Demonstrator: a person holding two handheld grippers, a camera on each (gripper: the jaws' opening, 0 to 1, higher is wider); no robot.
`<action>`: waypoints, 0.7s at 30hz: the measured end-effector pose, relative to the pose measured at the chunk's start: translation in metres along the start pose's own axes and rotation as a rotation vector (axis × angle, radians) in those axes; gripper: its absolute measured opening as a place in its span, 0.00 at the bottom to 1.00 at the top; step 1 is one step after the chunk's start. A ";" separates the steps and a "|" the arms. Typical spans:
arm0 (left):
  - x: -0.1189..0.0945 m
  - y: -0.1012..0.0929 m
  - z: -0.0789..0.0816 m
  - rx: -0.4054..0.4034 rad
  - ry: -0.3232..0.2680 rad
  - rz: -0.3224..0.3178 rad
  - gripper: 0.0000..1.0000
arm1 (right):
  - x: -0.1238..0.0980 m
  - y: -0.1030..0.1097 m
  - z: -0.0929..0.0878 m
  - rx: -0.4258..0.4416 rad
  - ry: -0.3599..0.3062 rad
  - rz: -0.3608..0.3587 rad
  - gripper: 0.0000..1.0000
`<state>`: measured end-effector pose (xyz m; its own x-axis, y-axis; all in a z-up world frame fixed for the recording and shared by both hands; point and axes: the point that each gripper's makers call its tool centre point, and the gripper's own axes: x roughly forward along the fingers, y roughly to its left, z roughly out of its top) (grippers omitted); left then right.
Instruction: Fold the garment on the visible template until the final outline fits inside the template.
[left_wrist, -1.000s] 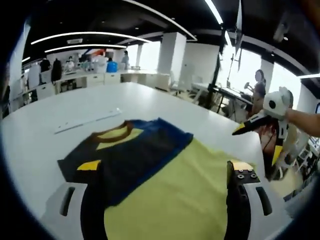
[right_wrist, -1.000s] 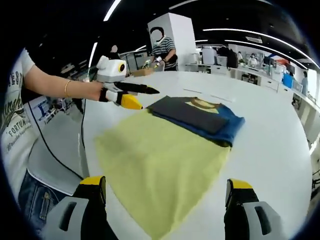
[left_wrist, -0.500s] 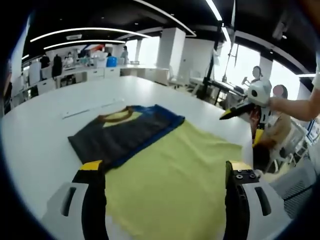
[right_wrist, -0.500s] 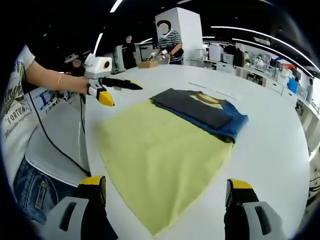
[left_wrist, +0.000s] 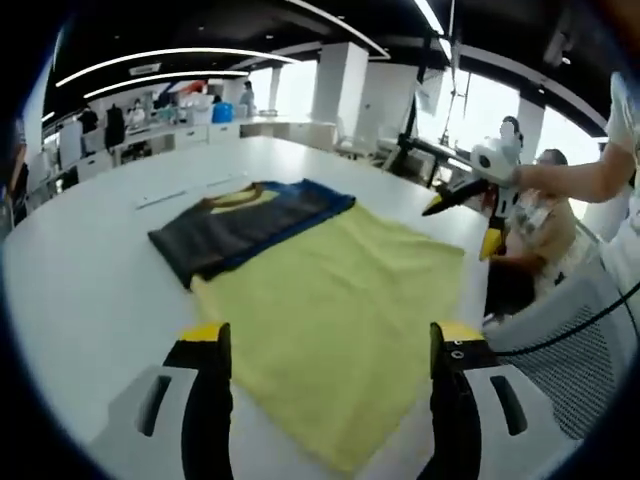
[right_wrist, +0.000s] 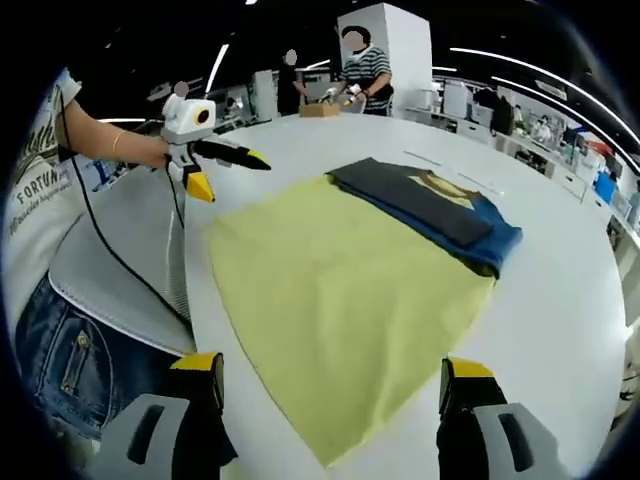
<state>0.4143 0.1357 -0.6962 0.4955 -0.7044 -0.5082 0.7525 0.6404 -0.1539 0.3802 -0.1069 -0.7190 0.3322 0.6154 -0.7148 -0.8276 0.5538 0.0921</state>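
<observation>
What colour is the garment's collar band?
Brown, on the garment's collar band, clearest in the left gripper view.

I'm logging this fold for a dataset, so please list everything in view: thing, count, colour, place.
Garment: one, yellow body with a dark grey and blue folded top part, spread flat on the table.
Table: one, white, under the garment.
Thin strip: one, pale, on the table beyond the garment's collar end.
Chair: one, grey, at the table edge beside the person.
Cable: one, black, hanging across the chair.
Bystanders: several, at desks in the background; one wears stripes.
Left gripper: one, white and black with yellow tips, held off the garment's corner, fingers apart.
Right gripper: one, same colours, held beside the garment's far edge, fingers apart.
</observation>
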 end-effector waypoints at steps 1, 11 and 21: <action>-0.001 -0.002 -0.003 0.000 0.002 -0.003 0.71 | 0.000 0.001 -0.001 -0.005 0.000 0.001 0.85; -0.007 -0.017 -0.039 0.150 0.133 -0.071 0.56 | 0.002 0.008 -0.014 -0.042 0.028 0.015 0.63; -0.015 -0.022 -0.061 0.239 0.217 -0.101 0.41 | 0.004 0.009 -0.033 -0.091 0.104 0.016 0.49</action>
<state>0.3635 0.1509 -0.7364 0.3282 -0.6627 -0.6732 0.8864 0.4624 -0.0230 0.3590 -0.1175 -0.7436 0.2736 0.5601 -0.7819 -0.8717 0.4880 0.0445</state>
